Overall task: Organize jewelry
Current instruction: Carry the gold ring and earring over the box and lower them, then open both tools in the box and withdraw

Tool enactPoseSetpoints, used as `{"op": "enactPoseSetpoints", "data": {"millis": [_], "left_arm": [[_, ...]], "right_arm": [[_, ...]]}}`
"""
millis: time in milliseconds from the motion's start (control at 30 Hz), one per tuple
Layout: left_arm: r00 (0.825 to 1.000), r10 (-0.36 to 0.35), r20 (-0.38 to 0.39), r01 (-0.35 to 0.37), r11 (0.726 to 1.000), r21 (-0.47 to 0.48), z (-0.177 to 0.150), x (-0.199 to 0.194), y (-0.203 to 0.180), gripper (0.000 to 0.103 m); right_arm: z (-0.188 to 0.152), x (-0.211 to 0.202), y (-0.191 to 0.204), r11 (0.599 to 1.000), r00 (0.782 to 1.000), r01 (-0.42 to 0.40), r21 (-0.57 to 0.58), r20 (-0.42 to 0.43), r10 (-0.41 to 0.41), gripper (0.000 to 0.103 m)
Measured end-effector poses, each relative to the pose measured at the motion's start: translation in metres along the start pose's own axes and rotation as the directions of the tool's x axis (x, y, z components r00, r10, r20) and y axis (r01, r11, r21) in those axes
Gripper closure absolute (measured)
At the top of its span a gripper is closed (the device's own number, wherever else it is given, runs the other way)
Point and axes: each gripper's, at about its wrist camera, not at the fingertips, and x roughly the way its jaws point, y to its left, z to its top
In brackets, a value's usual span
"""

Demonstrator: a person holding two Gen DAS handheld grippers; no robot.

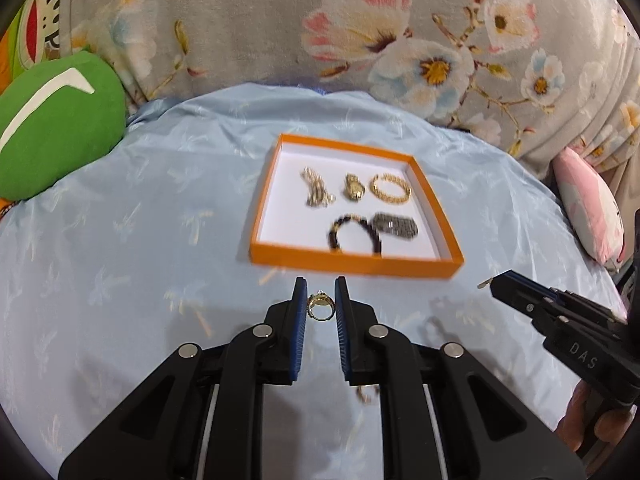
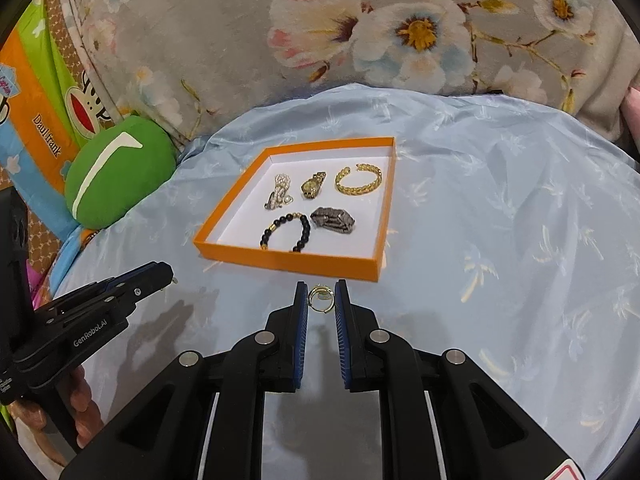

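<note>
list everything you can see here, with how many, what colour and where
tray: one, orange rim, white floor, on the blue cloth
bangle: one, gold, tray's far right
watch: one, gold, tray's far middle
pearly chain: one, pale gold, tray's far left
beaded bracelet: one, black with gold beads, tray's near side
metal band: one, dark grey, folded, right of the beaded bracelet
cloth: one, light blue, under everything
cushion: one, green with a white stripe, left of the tray
floral fabric: grey with flowers, behind
left ring: one, gold, in the left claw
right ring: one, gold, in the right claw
left claw: shut on its ring
right claw: shut on its ring
</note>
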Motion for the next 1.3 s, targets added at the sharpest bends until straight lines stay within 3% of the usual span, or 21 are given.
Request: {"op": "enactPoseSetpoints", "data": {"millis": [267, 467, 733, 1167, 1300], "left_arm": [[1.000, -0.004, 0.011, 0.004, 1.000, -0.012, 0.050, 0.057, -0.004, 0.090], [1.000, 0.010, -0.016, -0.011, 1.000, -0.006, 0.063, 0.099, -0.001, 0.090], [0.999, 0.019, -0.038, -0.019, 1.000, 0.013, 0.067, 0.124, 0.002, 0.090], [0.998, 0.029, -0.059, -0.029, 1.000, 0.008, 0.063, 0.132, 0.005, 0.089], [0.998, 0.036, -0.045, -0.037, 0.999, -0.001, 0.063, 0.130, 0.007, 0.079]], "right_arm": [[0.052, 0.055, -0.007, 1.000, 1.000, 0.007, 0.012, 0.005, -0.007, 0.090], [0.073, 0.097, -0.017, 0.999, 1.000, 0.028, 0.021, -0.009, -0.028, 0.090], [0.074, 0.125, -0.024, 0.999, 0.998, 0.045, 0.015, -0.039, -0.044, 0.090], [0.069, 0.132, -0.021, 0.997, 0.996, 0.079, -0.014, -0.043, -0.079, 0.089], [0.070, 0.127, -0.022, 0.998, 0.997, 0.069, -0.012, -0.027, -0.069, 0.087]]}}
